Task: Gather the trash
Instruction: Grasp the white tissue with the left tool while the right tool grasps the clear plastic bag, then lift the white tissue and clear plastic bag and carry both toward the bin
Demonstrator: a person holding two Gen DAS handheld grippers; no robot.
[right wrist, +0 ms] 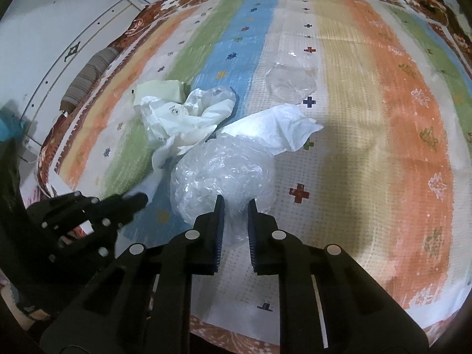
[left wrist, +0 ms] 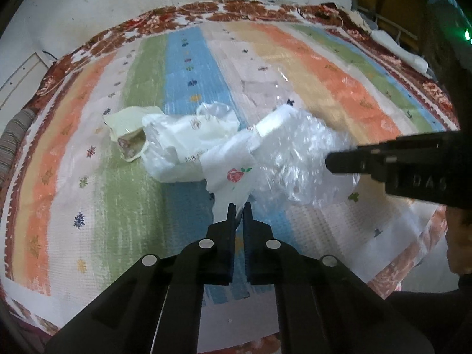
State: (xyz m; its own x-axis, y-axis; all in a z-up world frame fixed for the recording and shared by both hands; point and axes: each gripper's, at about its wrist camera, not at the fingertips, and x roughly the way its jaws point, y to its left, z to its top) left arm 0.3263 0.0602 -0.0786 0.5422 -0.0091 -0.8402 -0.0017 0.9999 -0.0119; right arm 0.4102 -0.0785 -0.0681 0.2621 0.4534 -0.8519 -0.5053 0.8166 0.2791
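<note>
left fingers [left wrist: 231, 209] pinched shut on white plastic bag [left wrist: 227, 177] edge; right fingers [right wrist: 219, 206] narrowly apart, clamping clear crumpled bag [right wrist: 221, 171].

Black left gripper [left wrist: 239, 206], silver rivets

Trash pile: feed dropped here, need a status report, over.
Left gripper shut on white rose-print bag. Right gripper shut on clear plastic wad. Nothing in the way.
</note>
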